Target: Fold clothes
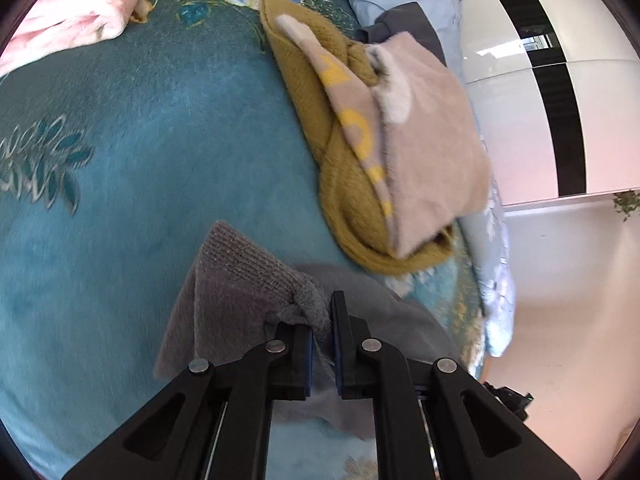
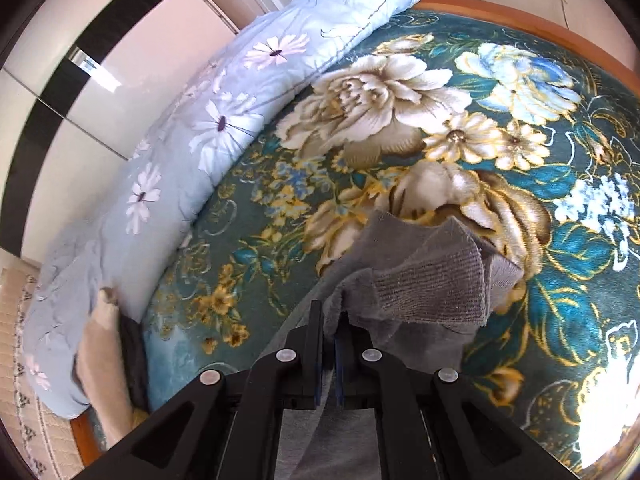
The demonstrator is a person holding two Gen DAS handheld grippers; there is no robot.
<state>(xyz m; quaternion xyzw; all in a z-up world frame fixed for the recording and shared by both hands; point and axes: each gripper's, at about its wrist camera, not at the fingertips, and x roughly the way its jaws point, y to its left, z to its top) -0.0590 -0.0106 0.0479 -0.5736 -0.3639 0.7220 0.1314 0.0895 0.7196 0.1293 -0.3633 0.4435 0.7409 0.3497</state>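
Note:
A grey knitted garment (image 1: 240,280) hangs from my left gripper (image 1: 325,320), which is shut on a bunched edge of it just above the teal floral blanket (image 1: 120,200). The same grey garment (image 2: 432,292) shows in the right wrist view, where my right gripper (image 2: 328,320) is shut on another edge, its ribbed hem draped to the right of the fingers. Past the left gripper lies a mustard knit garment (image 1: 352,208) with a beige garment bearing yellow letters (image 1: 424,148) on top.
A pink fleece (image 1: 68,8) lies at the far left of the bed. A light blue quilt with daisies (image 2: 192,132) runs along the bed's edge beside glossy white wardrobe doors (image 1: 552,80). Beige and dark clothes (image 2: 108,356) sit by the quilt. An orange bed frame (image 2: 520,20) borders the blanket.

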